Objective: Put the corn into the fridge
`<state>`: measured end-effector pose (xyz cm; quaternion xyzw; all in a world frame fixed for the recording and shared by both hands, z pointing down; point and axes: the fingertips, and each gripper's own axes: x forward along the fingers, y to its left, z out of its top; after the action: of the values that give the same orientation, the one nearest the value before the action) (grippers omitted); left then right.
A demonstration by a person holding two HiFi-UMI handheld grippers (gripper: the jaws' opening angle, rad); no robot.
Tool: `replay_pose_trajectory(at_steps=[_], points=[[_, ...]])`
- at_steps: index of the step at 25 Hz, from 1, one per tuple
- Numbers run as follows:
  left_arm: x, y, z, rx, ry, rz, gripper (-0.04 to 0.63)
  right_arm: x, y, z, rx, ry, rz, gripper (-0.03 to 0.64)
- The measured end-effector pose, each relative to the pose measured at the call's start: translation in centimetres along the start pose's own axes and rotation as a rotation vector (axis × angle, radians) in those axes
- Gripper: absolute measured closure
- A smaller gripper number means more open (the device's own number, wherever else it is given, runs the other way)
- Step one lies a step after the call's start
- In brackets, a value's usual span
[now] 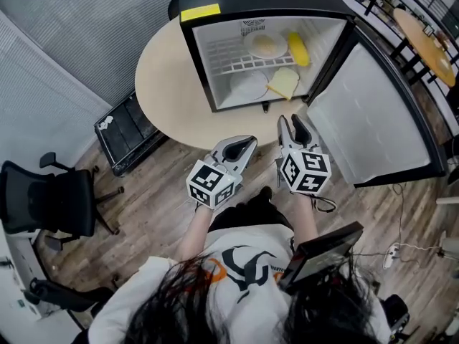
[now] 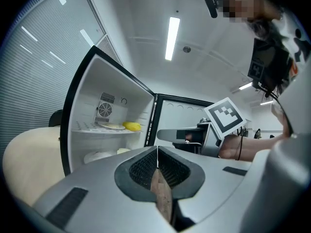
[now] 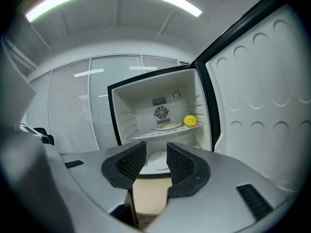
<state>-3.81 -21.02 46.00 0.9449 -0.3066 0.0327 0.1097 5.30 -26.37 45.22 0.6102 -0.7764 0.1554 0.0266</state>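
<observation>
The yellow corn lies on the right end of the wire shelf inside the open mini fridge, beside a plate; it also shows as corn and corn in the two gripper views. My left gripper hovers in front of the fridge, jaws shut with nothing between them. To its right, my right gripper is open and empty, pointing at the fridge opening. Both grippers are well short of the fridge and apart from the corn.
The fridge door swings wide to the right. The fridge stands on a round beige table. On the fridge floor are a white plate and a pale yellow slice. A black crate and an office chair stand left.
</observation>
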Motion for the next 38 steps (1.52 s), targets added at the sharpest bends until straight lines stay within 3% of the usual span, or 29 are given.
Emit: replay_pose_trajectory(at_steps=[8,14,24,38], points=[[0.6,-2.2,0.1,0.015,-0.002,0.005,0.583,-2.9,-0.1,0.2,-0.008,-0.001,0.042,0.492],[0.9,-4.1,0.5,0.008,-0.016,0.068,0.583,-6.1,-0.7,-0.8,-0.012,0.033,0.097,0.515],[-0.4,-11.2,-2.7,-0.035,-0.013,0.181,0.583,-14.1,-2.6,-3.4,-0.014,0.074,0.226,0.554],[-3.5,-18.7,-4.5,-0.026,0.014,0.239,0.583,-21.0,-1.0,-5.6,-0.009,0.111,0.365,0.577]])
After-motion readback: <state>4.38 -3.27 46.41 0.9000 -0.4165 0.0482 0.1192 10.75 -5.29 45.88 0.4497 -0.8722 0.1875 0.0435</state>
